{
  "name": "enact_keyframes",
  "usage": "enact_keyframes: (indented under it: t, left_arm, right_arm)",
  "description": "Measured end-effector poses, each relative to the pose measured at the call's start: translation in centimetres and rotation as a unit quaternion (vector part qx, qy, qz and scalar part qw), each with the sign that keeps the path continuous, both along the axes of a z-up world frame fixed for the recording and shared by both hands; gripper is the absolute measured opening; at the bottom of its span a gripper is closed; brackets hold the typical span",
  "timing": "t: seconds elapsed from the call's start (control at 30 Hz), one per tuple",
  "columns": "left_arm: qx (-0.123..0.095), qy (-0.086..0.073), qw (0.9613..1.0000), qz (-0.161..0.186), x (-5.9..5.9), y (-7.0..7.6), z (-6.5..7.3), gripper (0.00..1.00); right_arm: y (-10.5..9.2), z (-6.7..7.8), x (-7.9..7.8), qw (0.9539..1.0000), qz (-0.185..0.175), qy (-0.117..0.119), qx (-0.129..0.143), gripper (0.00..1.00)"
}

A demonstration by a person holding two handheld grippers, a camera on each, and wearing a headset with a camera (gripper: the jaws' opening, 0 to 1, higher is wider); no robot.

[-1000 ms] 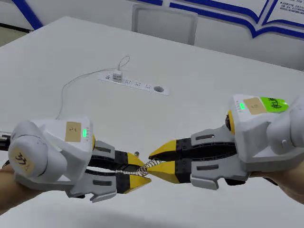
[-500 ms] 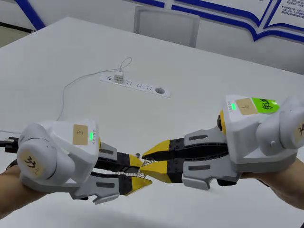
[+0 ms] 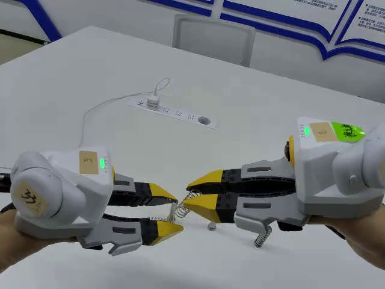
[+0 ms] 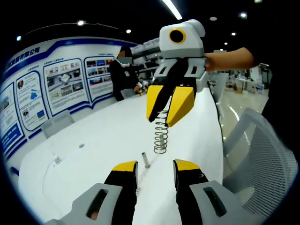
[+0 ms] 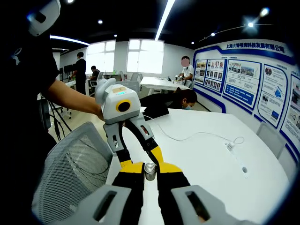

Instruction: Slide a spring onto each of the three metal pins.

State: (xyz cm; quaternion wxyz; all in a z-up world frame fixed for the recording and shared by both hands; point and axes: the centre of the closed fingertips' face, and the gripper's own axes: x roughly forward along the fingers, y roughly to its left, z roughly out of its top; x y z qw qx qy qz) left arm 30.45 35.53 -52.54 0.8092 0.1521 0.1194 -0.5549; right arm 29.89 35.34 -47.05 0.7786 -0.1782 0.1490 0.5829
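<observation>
Left gripper view: a spring [image 4: 161,136] is gripped by the right tongs [image 4: 161,121] and hung just beside an upright pin [image 4: 146,159] on the table [image 4: 93,154]; the left tongs [image 4: 156,165] are spread wide. Right gripper view: the spring's end is seen clamped. Head view: it is all seen by the table's near edge.
</observation>
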Motion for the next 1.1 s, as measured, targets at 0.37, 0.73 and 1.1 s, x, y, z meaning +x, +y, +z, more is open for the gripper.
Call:
enact_keyframes:
  t: [0.37, 0.73, 1.1]
  left_arm:
    - [0.008, 0.012, 0.9995, 0.029, 0.6, 1.8, 0.8, 0.58]
    - [-0.008, 0.020, 0.9962, 0.084, 2.4, 3.6, 1.0, 0.91]
    - [-0.013, 0.031, 0.9918, 0.123, 3.3, 5.0, 0.0, 1.00]
  right_arm:
    - [-4.5, -1.0, 4.1, 0.9959, -0.081, -0.008, -0.039, 0.10]
    - [-7.0, -4.9, 6.9, 0.9859, -0.152, 0.018, -0.068, 0.10]
    - [-8.1, -8.1, 9.2, 0.9744, -0.209, 0.060, -0.057, 0.10]
